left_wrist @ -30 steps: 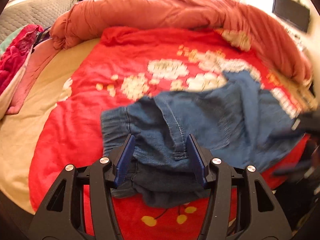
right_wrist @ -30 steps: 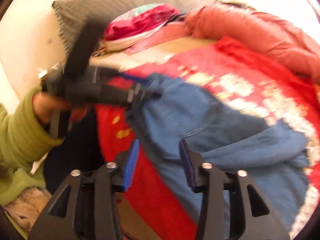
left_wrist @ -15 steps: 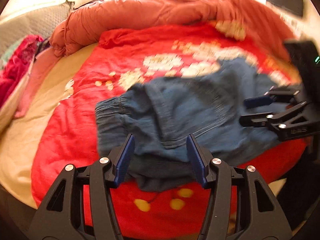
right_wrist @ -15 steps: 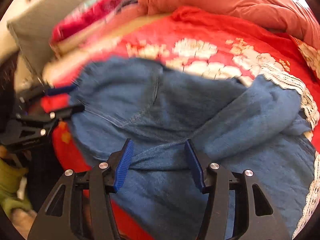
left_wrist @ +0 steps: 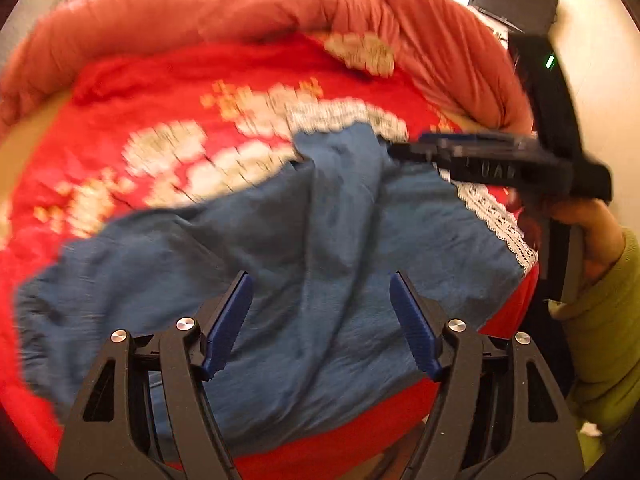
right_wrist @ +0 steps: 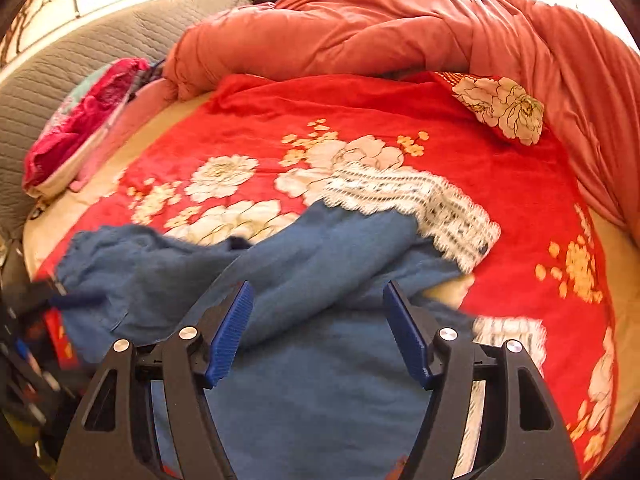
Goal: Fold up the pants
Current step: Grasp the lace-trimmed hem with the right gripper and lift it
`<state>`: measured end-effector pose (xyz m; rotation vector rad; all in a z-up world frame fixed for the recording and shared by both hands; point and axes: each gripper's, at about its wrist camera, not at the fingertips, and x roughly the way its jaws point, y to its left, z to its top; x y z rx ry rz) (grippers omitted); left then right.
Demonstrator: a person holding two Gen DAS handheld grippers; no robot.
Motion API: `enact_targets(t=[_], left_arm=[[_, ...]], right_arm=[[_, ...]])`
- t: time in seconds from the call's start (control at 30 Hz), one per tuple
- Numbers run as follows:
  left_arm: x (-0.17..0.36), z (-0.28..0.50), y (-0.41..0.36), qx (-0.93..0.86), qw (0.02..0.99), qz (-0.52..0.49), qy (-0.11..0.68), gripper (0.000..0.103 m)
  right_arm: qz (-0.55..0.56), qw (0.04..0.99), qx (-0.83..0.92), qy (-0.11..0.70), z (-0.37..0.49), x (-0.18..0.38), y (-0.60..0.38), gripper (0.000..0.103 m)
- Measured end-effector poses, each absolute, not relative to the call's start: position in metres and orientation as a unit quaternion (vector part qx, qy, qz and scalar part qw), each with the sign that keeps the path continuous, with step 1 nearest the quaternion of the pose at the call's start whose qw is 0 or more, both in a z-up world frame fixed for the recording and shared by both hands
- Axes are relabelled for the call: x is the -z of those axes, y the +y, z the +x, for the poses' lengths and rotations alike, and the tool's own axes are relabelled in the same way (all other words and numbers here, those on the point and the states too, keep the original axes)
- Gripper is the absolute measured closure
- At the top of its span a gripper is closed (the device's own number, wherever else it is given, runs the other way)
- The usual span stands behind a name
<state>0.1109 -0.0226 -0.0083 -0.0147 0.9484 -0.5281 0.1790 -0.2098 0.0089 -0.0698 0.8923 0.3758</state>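
Note:
Blue denim pants [left_wrist: 304, 248] with white lace hems [left_wrist: 496, 220] lie rumpled across a red flowered blanket [left_wrist: 160, 92]. My left gripper [left_wrist: 322, 308] hangs over the middle of the cloth. Its jaws are opening and the pads press on nothing. The right wrist view shows the pants [right_wrist: 320, 264] with one leg crossed over the other and a lace hem [right_wrist: 404, 196] at the far end. Over the near part, my right gripper [right_wrist: 318, 320] has its jaws opening, pads clear of the cloth. That right gripper [left_wrist: 404, 148] also shows by the far hem in the left wrist view.
A rolled salmon duvet [right_wrist: 400, 28] rings the far side of the bed. Pink and teal clothes [right_wrist: 84, 120] are piled at the left by a grey quilted headboard [right_wrist: 80, 48]. A hand in a green sleeve [left_wrist: 608, 304] holds the right gripper. A dark box [left_wrist: 512, 0] sits at the upper right.
Both grippers' jaws have spread wider. The left view has swung along the pants toward the lace hems. The right view has swung from the waist end to look up the legs.

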Motion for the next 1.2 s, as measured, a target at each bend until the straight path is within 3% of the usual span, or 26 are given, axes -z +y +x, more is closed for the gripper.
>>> enact_targets(t=[0.1, 0.17, 0.27, 0.6, 0.67, 0.8, 0.93, 1.07, 1.2], left_arm=[[0.025, 0.127, -0.035, 0.254, 0.848, -0.029, 0.465, 0.045], [0.038, 0.133, -0.041, 0.237, 0.850, -0.032, 0.470, 0.059], [0.050, 0.133, -0.042, 0.250, 0.843, -0.053, 0.473, 0.067], [0.050, 0.118, -0.043, 0.300, 0.837, -0.060, 0.454, 0.067], [0.050, 0.119, -0.039, 0.306, 0.833, -0.073, 0.455, 0.067], [0.049, 0.120, -0.035, 0.307, 0.834, -0.081, 0.452, 0.067], [0.047, 0.121, -0.030, 0.306, 0.839, -0.092, 0.439, 0.066], [0.039, 0.110, -0.028, 0.308, 0.850, -0.080, 0.419, 0.057], [0.032, 0.106, -0.035, 0.315, 0.858, -0.069, 0.399, 0.058]], right_arm=[[-0.050, 0.883, -0.169, 0.435, 0.203, -0.009, -0.197, 0.037], [-0.064, 0.879, -0.173, 0.441, 0.222, -0.008, -0.183, 0.037], [-0.069, 0.870, -0.170, 0.458, 0.252, 0.000, -0.165, 0.037], [-0.067, 0.847, -0.070, 0.523, 0.337, 0.052, -0.146, 0.037], [-0.067, 0.845, -0.062, 0.527, 0.346, 0.061, -0.149, 0.051], [-0.089, 0.854, -0.074, 0.507, 0.340, 0.059, -0.156, 0.092], [-0.030, 0.875, -0.095, 0.474, 0.316, 0.037, -0.191, 0.094], [0.056, 0.890, -0.100, 0.442, 0.275, 0.006, -0.245, 0.094], [0.120, 0.897, -0.084, 0.416, 0.230, -0.018, -0.285, 0.094]])
